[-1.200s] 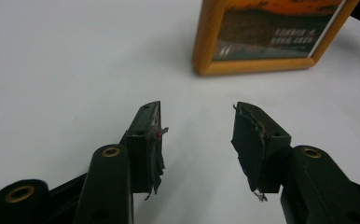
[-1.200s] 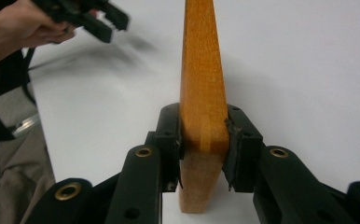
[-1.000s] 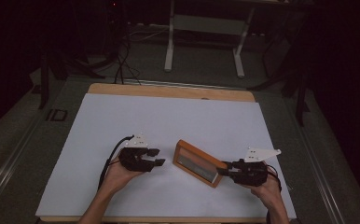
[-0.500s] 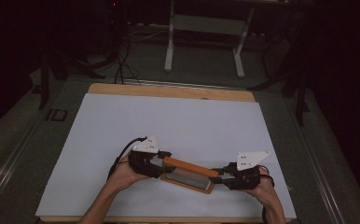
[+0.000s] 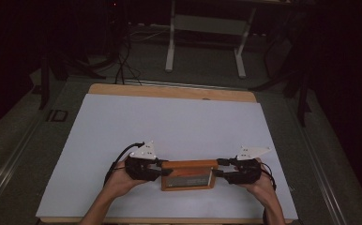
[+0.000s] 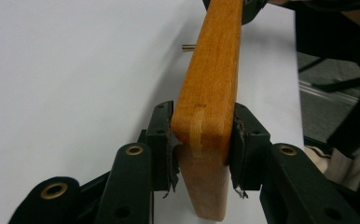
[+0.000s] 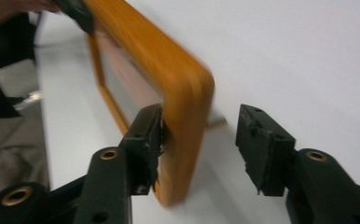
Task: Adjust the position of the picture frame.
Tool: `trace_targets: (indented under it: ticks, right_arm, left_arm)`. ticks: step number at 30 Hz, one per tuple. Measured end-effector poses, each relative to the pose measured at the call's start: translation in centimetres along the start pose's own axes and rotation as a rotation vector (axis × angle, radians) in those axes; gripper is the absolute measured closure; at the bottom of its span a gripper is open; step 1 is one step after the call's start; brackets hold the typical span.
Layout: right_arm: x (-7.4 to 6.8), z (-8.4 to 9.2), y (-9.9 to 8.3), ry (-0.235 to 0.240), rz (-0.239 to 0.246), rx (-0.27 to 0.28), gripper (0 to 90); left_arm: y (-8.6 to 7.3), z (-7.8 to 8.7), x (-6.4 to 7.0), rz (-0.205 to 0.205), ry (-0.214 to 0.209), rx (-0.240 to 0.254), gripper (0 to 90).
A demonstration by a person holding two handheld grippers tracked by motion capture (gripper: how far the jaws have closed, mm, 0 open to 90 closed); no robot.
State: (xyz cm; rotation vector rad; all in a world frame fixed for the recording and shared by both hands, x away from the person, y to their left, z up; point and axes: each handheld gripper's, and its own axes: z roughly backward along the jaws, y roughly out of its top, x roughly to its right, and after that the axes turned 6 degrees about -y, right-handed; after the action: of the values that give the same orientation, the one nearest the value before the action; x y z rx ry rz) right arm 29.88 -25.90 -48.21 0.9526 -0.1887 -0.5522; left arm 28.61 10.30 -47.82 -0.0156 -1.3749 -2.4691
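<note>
An orange wooden picture frame [image 5: 188, 174] stands on its long edge near the front of the white table cover [image 5: 169, 122], with a gripper at each end. My left gripper [image 5: 162, 168] has just been closing, and its pads now press both faces of the frame's end [image 6: 213, 70]. My right gripper [image 5: 219, 168] has just been opening around the other end. In the right gripper view one pad [image 7: 148, 135] lies against the frame [image 7: 169, 70], while the other pad [image 7: 262, 144] stands well clear of it.
A wooden table edge [image 5: 169, 91] shows behind the white cover. Farther back on the dark floor are a metal stand [image 5: 205, 42] and cables [image 5: 123, 61]. A small brass peg [image 6: 187, 46] sticks out beside the frame.
The frame has swung from a slant to level between both hands. The left gripper came in and took hold of its left end. The right gripper's jaws have spread apart.
</note>
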Motion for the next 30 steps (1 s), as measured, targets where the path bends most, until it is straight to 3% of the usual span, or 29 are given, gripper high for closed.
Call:
trace_targets:
  ticks: [5, 10, 16, 23, 26, 30]
  right_arm:
    - [0.1, -0.7, -0.7, -0.037, -0.035, -0.044, 49.6]
    - [0.0, -1.9, -1.0, -0.045, -0.059, -0.080, 54.4]
    - [-1.3, -3.6, -0.5, -0.055, -0.036, -0.115, 63.8]
    - [-2.8, -5.5, 0.4, -0.043, 0.006, -0.122, 64.3]
    - [-3.2, -6.2, 0.4, -0.033, 0.015, -0.136, 64.5]
    - [-3.5, -6.5, 0.2, -0.031, 0.016, -0.146, 65.0]
  left_arm:
    - [-0.6, 0.7, -0.2, 0.079, 0.029, 0.012, 65.5]
    - [-1.8, 1.7, -0.7, 0.157, 0.066, 0.050, 64.2]
    - [-3.3, 2.4, -1.2, 0.239, 0.104, 0.082, 61.3]
    - [-4.6, 2.5, -2.4, 0.344, 0.111, 0.081, 55.5]
    - [-5.0, 2.4, -2.7, 0.370, 0.116, 0.057, 51.4]
    - [-5.5, 2.4, -3.0, 0.392, 0.103, 0.067, 49.8]
